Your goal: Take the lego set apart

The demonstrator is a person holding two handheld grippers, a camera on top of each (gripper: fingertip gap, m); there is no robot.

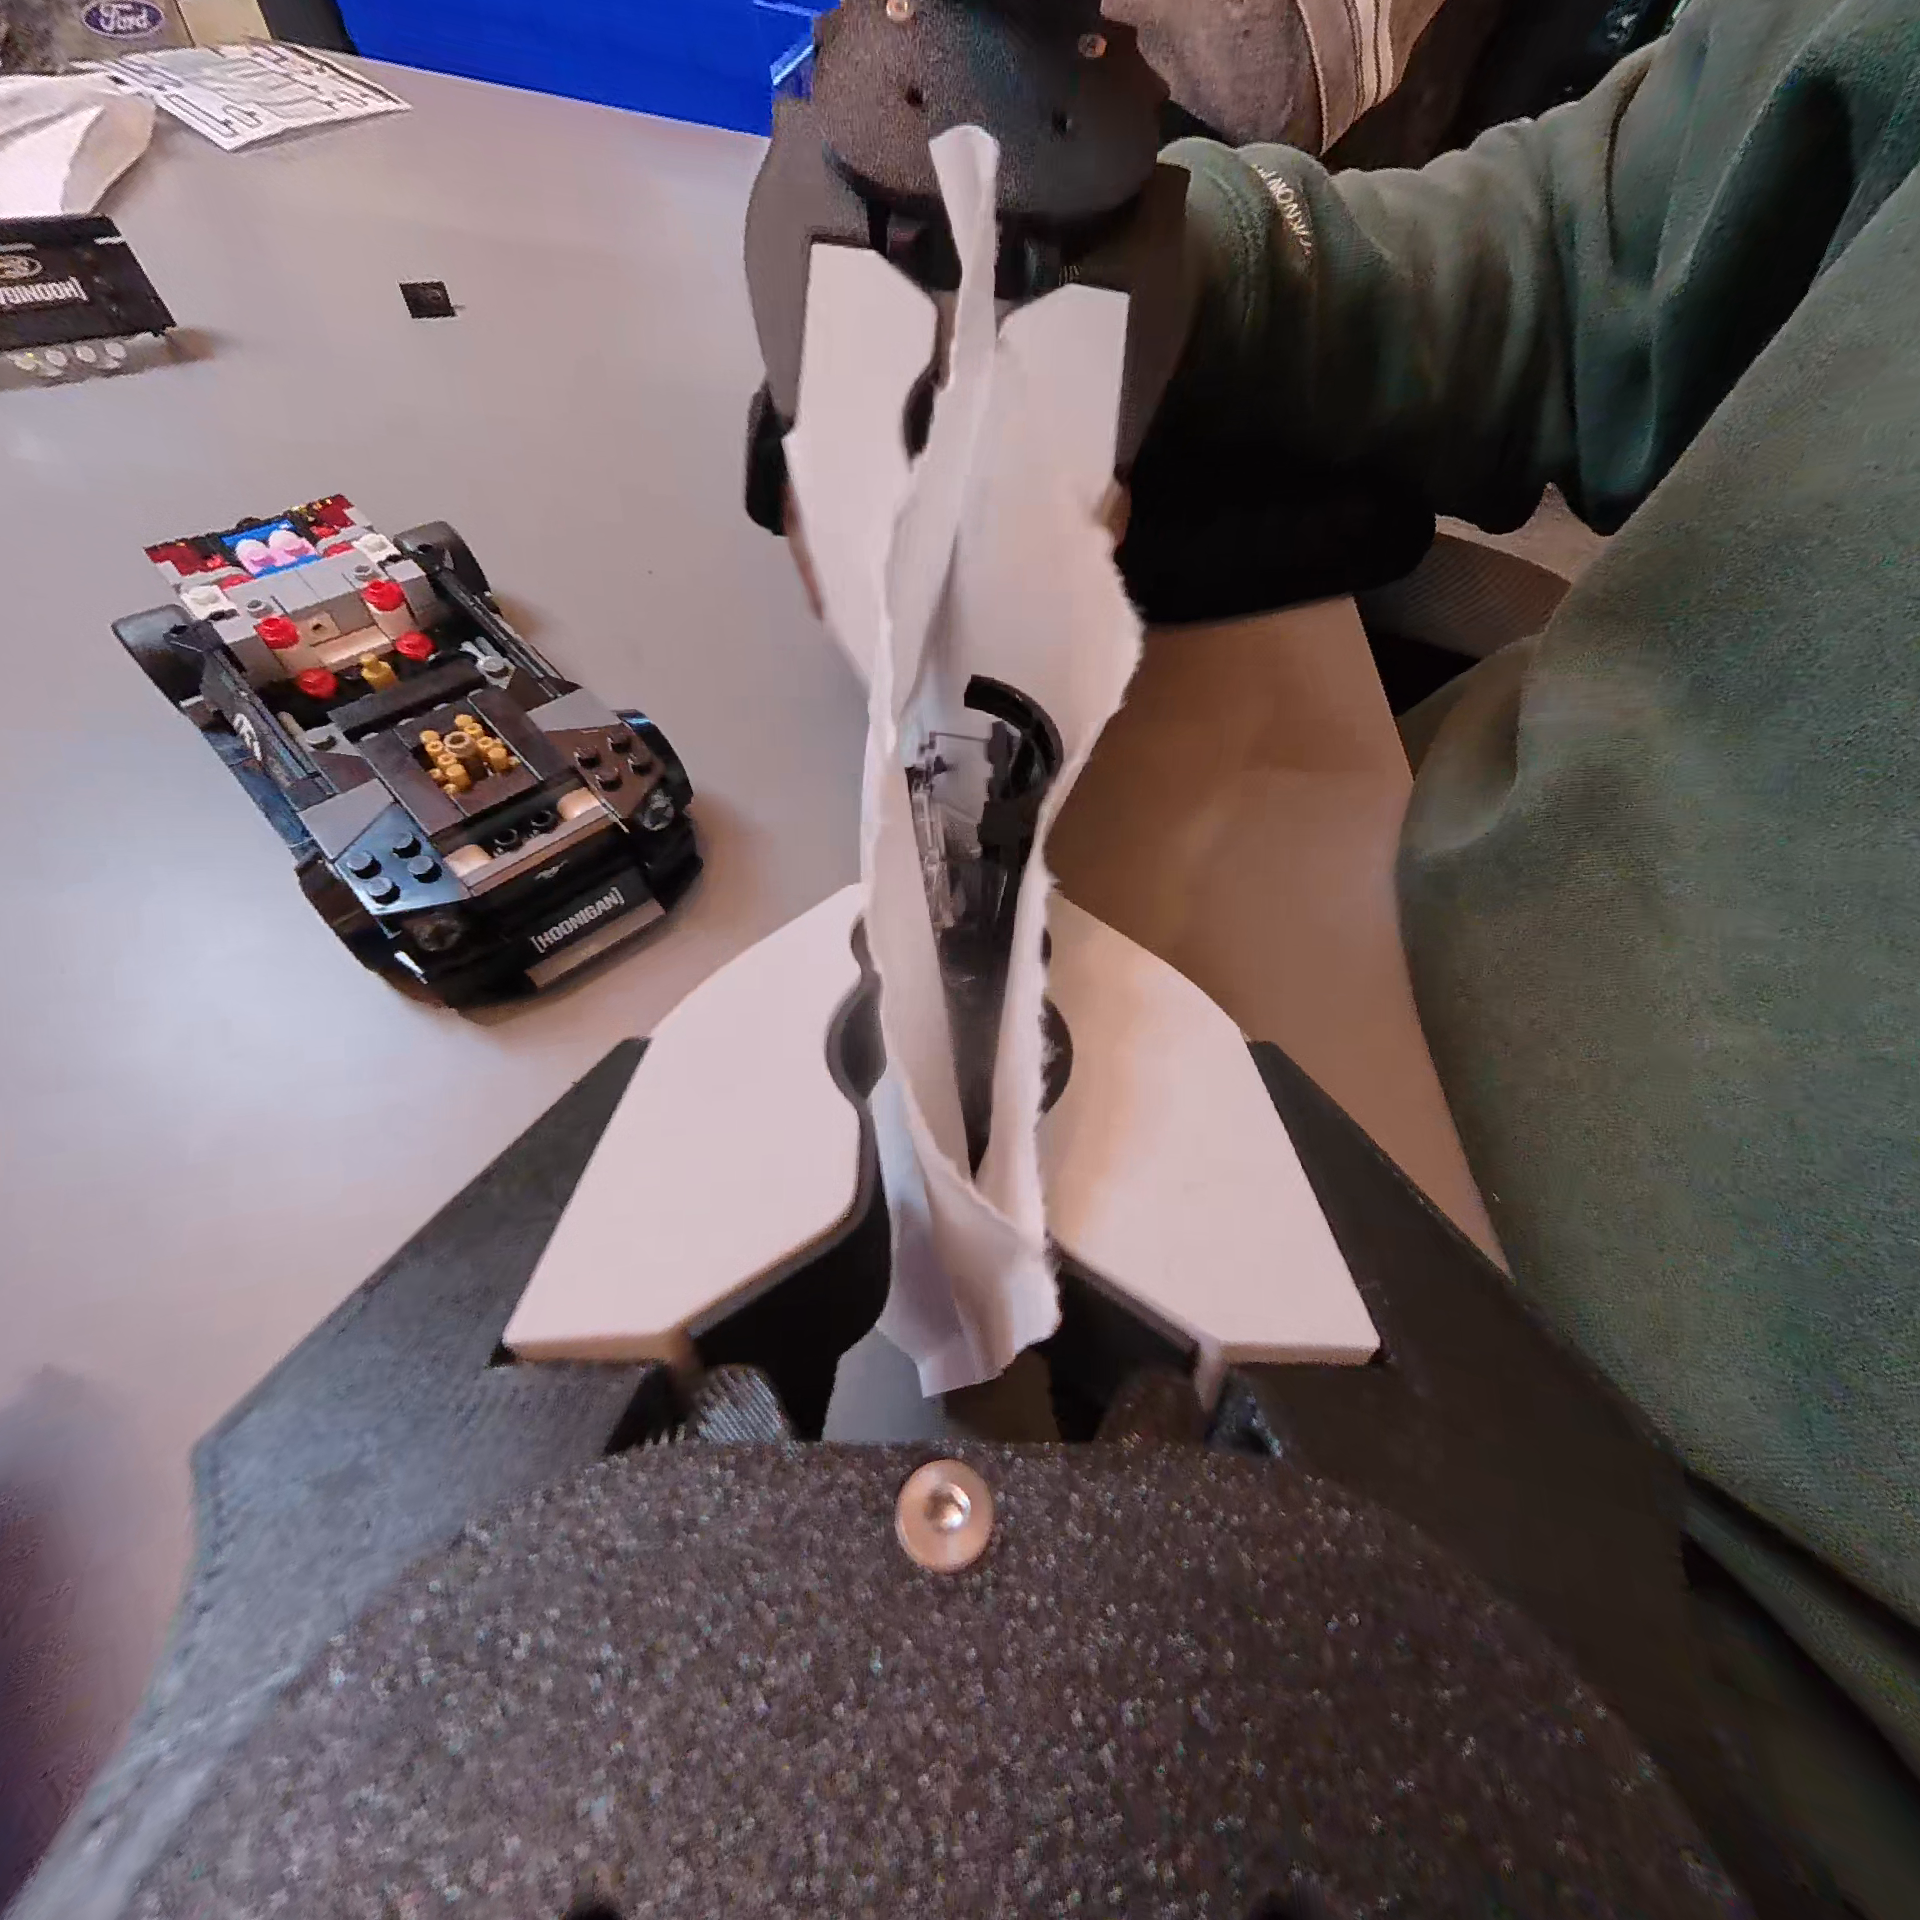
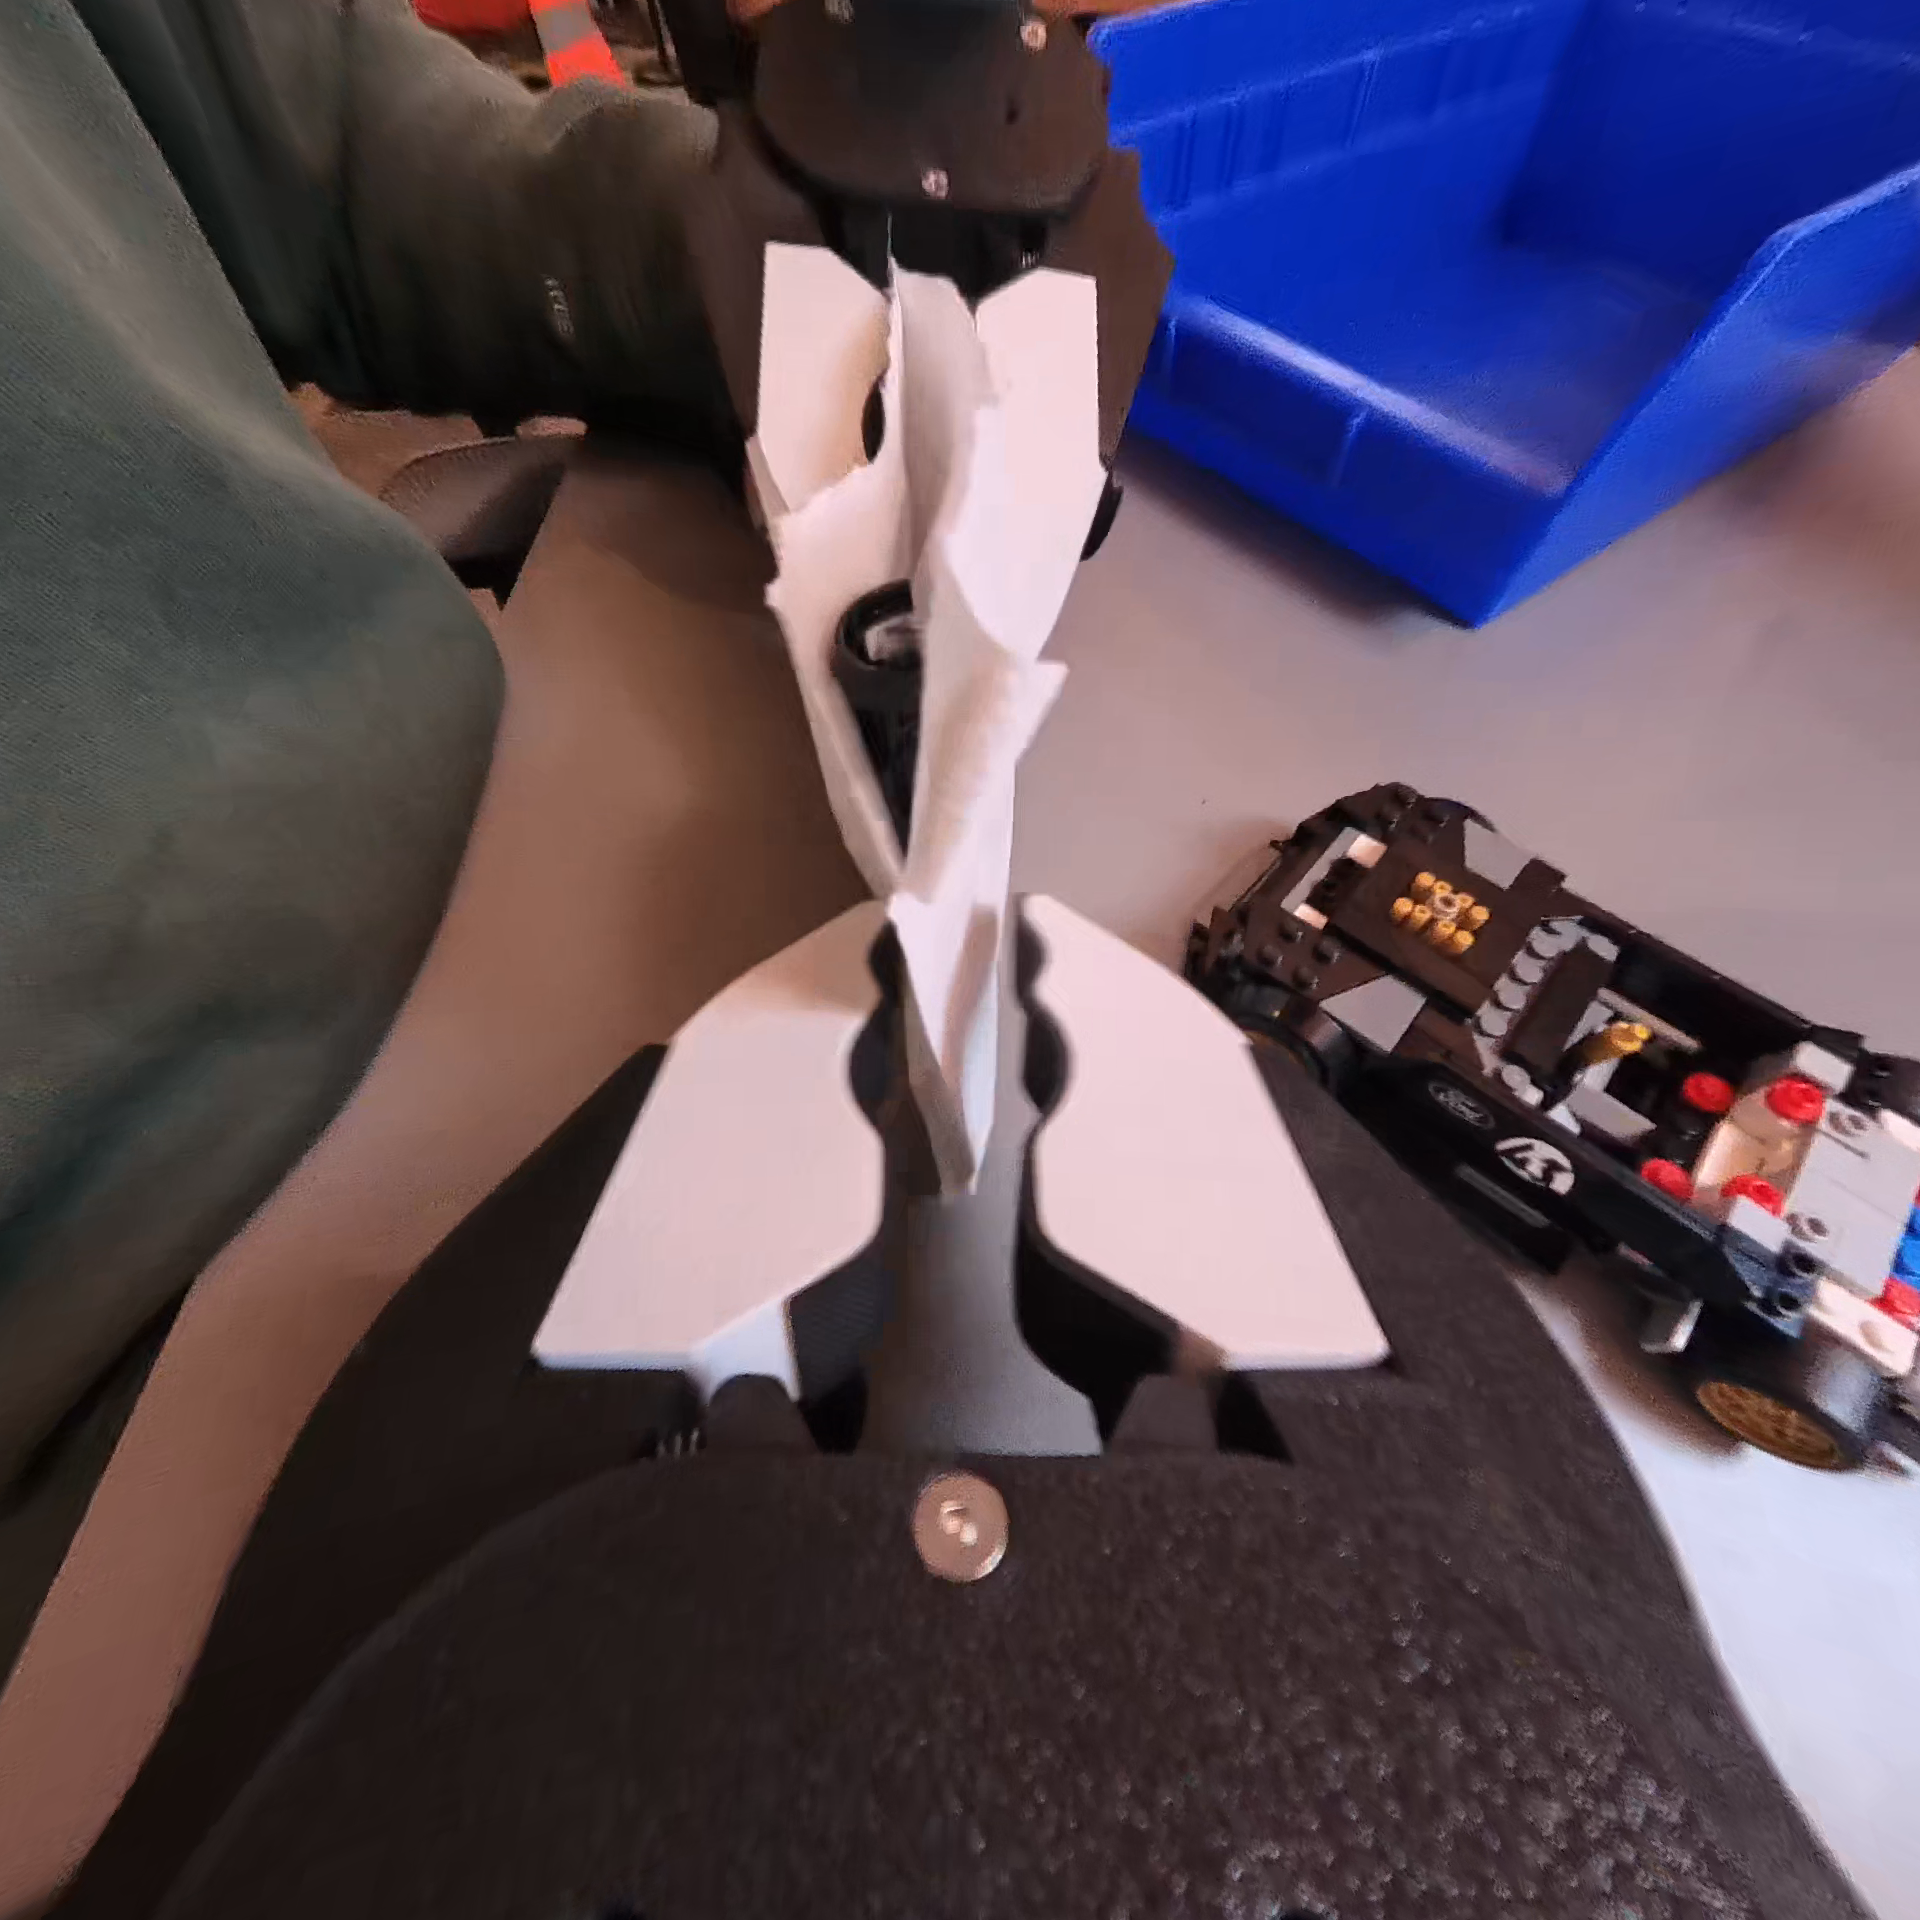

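White torn paper, a bag with dark Lego parts and what looks like a wheel inside, is stretched between my 2 claws above the desk's near edge. My left claw is closed down on the near end of it, with the paper bunched between the white fingers. My right claw pinches the opposite end; its fingers look a little further apart, but the paper runs tight between them, so I read it as gripping. Both views are blurred around the paper.

The Lego car sits on the grey desk to my left, well apart from the claws, roof off and interior studs showing, otherwise largely built. A blue bin stands beyond it, empty as far as I can see.

I judge this step as handling the bag, not dismantling. Next I would need to set the bag down or tip it out, free a claw, then brace the car with 1 claw and pry pieces off with the other.
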